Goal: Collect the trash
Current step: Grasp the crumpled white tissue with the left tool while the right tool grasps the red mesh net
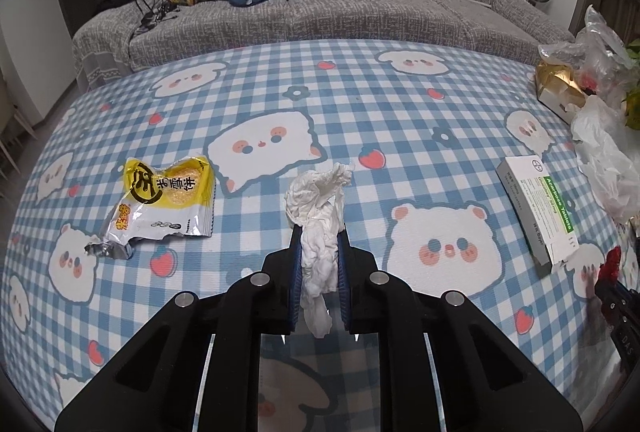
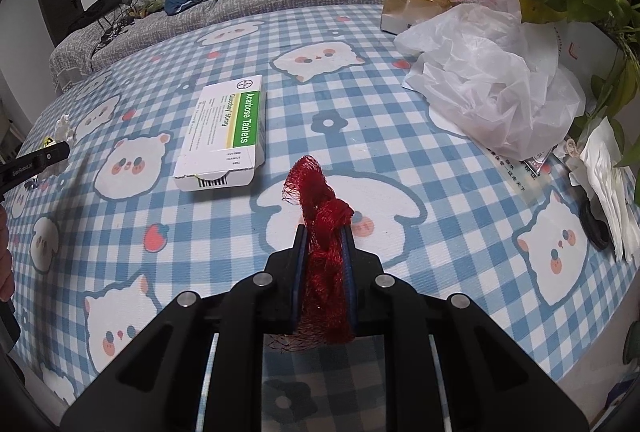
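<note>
My left tongs (image 1: 320,232): clamped on crumpled white tissue (image 1: 318,216), soft, twisted. My right tongs (image 2: 324,236): clamped on bunched red mesh netting (image 2: 324,228). On checked surface (image 1: 360,103): torn yellow foil snack wrapper (image 1: 160,207); rectangular cardboard tablet box (image 2: 226,135).

"Acarbose Tablets" on white box (image 2: 224,135)

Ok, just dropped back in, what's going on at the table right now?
A person is clearing trash with two handheld grippers. The left gripper is shut on a crumpled white tissue, held over the checked tablecloth. The right gripper is shut on a bunched red mesh net. Still lying on the table: a torn yellow snack wrapper and an open tablet box.
</note>
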A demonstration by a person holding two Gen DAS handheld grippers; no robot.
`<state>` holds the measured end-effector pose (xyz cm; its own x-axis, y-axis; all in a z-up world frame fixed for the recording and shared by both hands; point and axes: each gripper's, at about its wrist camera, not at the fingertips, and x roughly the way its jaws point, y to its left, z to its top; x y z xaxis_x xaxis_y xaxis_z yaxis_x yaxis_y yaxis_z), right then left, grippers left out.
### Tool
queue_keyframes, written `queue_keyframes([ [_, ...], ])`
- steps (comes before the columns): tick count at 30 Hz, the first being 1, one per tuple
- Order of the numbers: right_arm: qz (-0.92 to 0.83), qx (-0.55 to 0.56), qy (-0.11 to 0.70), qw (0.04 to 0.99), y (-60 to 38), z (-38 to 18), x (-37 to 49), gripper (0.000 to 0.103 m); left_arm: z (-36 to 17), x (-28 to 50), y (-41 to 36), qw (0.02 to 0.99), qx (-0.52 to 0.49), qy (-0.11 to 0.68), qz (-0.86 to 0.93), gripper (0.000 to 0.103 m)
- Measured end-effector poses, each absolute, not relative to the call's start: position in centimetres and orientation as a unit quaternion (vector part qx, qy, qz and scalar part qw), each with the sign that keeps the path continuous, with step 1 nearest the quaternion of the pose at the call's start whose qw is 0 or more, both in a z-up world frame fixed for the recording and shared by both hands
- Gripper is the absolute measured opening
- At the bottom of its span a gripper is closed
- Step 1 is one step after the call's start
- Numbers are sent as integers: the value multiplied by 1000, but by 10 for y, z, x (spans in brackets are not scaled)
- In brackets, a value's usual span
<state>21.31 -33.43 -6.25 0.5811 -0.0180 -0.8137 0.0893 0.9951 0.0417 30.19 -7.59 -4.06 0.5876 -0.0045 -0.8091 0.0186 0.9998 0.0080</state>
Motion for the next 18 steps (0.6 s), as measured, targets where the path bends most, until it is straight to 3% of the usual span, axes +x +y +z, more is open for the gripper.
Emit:
queue_keyframes([
  [18, -6, 23, 439, 898, -336, -35, 173, 15, -25, 247, -90, 897, 14, 442, -1, 14],
])
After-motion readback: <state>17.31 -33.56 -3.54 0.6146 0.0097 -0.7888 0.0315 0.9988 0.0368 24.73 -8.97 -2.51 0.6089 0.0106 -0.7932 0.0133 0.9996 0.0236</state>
